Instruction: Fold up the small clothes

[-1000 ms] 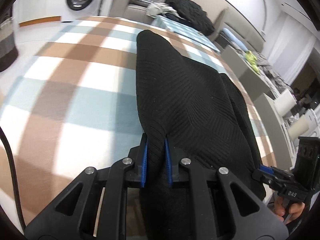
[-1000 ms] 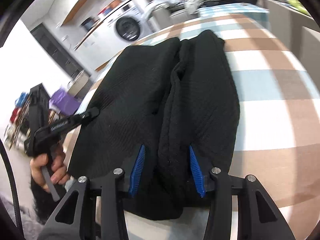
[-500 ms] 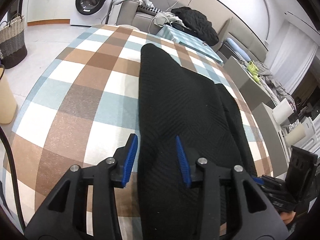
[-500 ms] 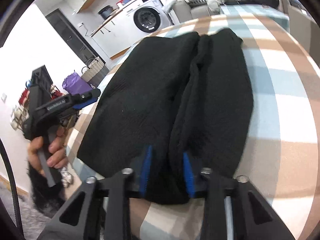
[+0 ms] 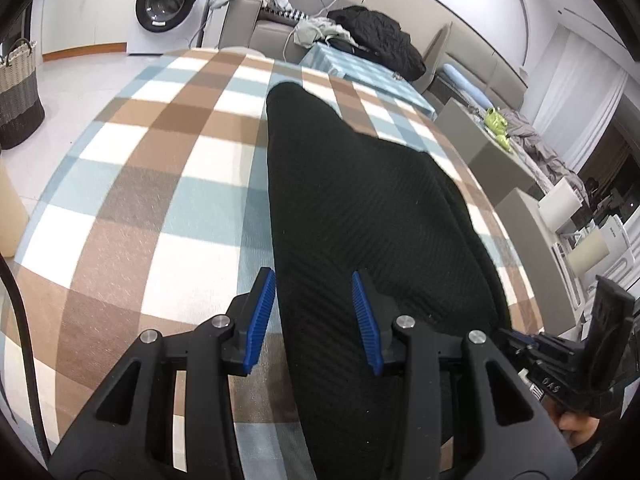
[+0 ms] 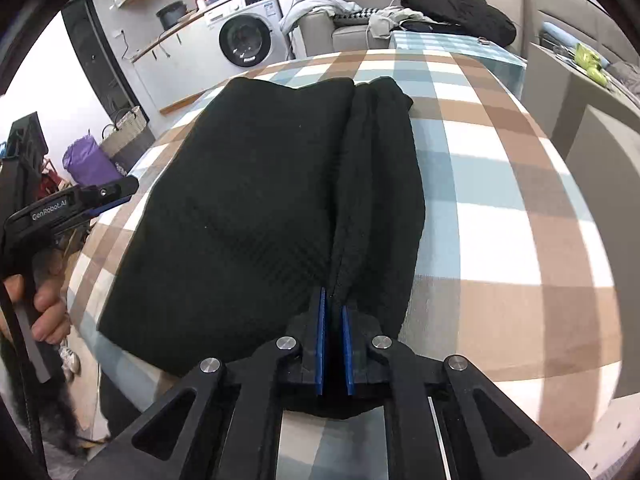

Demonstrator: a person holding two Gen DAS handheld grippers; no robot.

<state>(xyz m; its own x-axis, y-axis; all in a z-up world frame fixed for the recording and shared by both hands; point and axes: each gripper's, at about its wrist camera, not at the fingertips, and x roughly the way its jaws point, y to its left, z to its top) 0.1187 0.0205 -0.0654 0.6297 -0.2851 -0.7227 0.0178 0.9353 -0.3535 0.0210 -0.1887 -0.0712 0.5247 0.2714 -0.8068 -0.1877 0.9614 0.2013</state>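
We are in a home's living and laundry area: a front-loading washing machine (image 5: 166, 2) under a counter, a woven laundry basket (image 5: 18, 92), a grey sofa (image 6: 348, 28) heaped with clothes, and a checked tablecloth (image 5: 132, 184).

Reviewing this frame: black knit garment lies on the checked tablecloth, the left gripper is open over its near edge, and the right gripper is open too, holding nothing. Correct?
Not quite. The right gripper is shut on a fold of the black garment, as the right wrist view shows. The rest holds: the garment lies on the checked tablecloth, and the left gripper is open over its near edge.
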